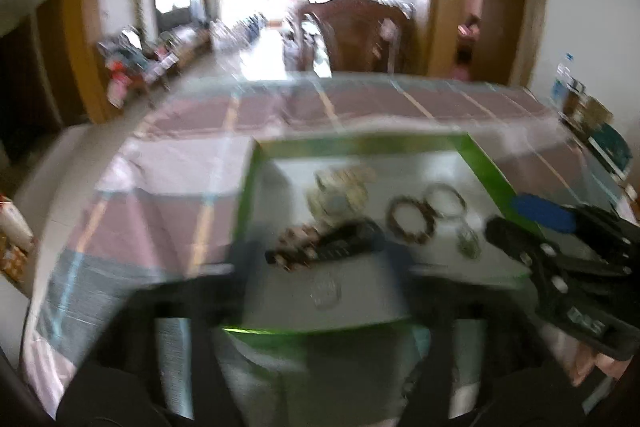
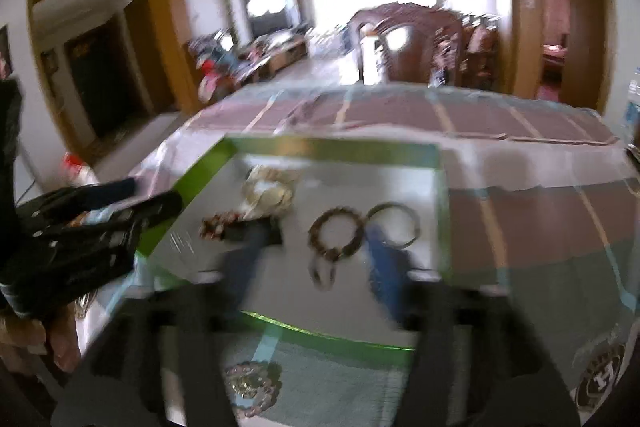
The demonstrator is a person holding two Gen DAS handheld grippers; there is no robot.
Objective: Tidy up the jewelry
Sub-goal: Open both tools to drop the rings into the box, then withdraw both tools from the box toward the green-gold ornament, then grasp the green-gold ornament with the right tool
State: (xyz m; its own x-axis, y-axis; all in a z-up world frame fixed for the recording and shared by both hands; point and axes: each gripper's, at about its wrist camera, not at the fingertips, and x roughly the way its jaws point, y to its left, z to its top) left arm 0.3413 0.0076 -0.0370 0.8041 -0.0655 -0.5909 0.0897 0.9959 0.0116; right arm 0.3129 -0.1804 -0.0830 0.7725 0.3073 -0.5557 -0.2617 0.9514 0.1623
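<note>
Jewelry [image 2: 335,233] on tray, both grippers angled down

- The left wrist view looks forward and down from just above the table's near edge, onto the green-rimmed board [image 1: 486,167].
- The right wrist view faces the same way — close over the board [image 2: 442,211].
- Both share the beaded bracelet [image 1: 411,225] [image 2: 337,233] and the room beyond.
</note>
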